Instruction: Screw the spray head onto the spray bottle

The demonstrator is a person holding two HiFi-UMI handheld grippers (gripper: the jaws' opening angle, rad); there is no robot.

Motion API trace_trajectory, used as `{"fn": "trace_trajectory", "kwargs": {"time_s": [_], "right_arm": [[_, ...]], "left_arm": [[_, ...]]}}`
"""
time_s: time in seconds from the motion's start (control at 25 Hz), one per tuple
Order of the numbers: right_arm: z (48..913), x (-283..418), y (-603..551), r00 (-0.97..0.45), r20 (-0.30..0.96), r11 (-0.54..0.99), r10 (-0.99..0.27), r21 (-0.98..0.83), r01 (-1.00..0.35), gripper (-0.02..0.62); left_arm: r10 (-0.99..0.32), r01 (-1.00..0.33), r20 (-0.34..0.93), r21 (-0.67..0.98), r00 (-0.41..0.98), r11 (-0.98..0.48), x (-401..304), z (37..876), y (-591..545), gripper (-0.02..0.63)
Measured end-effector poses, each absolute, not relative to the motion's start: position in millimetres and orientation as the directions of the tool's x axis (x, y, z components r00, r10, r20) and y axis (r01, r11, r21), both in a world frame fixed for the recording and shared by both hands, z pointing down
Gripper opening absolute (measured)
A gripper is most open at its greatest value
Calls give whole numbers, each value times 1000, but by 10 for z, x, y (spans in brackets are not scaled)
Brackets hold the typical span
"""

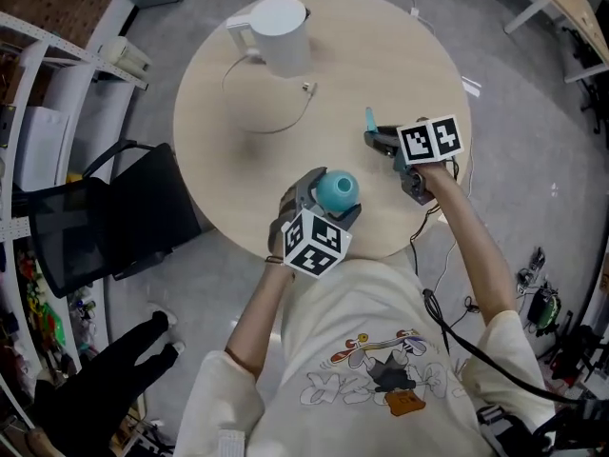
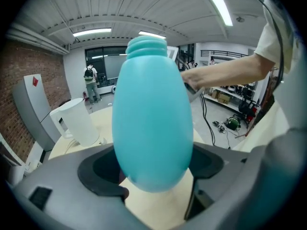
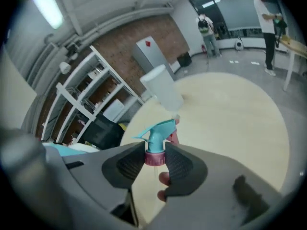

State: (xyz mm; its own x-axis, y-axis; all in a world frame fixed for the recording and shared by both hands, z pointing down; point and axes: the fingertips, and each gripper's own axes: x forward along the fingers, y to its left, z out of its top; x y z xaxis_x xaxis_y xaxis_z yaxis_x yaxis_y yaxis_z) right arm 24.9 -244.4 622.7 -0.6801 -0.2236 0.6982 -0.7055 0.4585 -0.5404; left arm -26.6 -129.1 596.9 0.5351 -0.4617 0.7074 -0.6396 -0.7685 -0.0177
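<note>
A teal spray bottle (image 1: 337,190) hangs over the near edge of the round table (image 1: 400,55), my left gripper (image 1: 324,200) shut on its lower body. In the left gripper view the bottle (image 2: 152,114) fills the middle, its bare threaded neck (image 2: 146,44) pointing away from the jaws. To the bottle's right, apart from it, my right gripper (image 1: 378,139) holds the teal spray head (image 1: 370,122) above the table. In the right gripper view the pads grip the pink collar (image 3: 155,157) of the spray head (image 3: 158,131), nozzle pointing left.
A white kettle (image 1: 281,34) with a thin cord (image 1: 276,122) stands at the table's far side, also the white kettle (image 2: 76,121) in the left gripper view. A black chair (image 1: 143,208) sits left of the table. Cables lie on the floor at right.
</note>
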Motion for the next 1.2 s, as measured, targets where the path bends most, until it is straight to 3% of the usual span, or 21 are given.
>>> {"fn": "trace_trajectory", "kwargs": {"time_s": [0.24,0.48,0.76,1.2], "right_arm": [[4049,13,-2388,-822,392,714,-414,-421,-560,132],[2691,-74,-1787,-916,148,841,-372,-364,-400,132],[1960,6,-1272,-944,-28,906,-330,-289,-308,132],[2046,49,-1059,-961,-57,943,-271,-219,-253,132]], "left_arm": [[-402,-554,687,2,605,-832,-138,5560,-1283,416],[-202,-357,677,96,708,-929,15,5019,-981,416],[-45,-201,715,135,697,-970,94,4836,-622,416],[-27,-150,740,100,672,-984,119,4702,-493,416]]}}
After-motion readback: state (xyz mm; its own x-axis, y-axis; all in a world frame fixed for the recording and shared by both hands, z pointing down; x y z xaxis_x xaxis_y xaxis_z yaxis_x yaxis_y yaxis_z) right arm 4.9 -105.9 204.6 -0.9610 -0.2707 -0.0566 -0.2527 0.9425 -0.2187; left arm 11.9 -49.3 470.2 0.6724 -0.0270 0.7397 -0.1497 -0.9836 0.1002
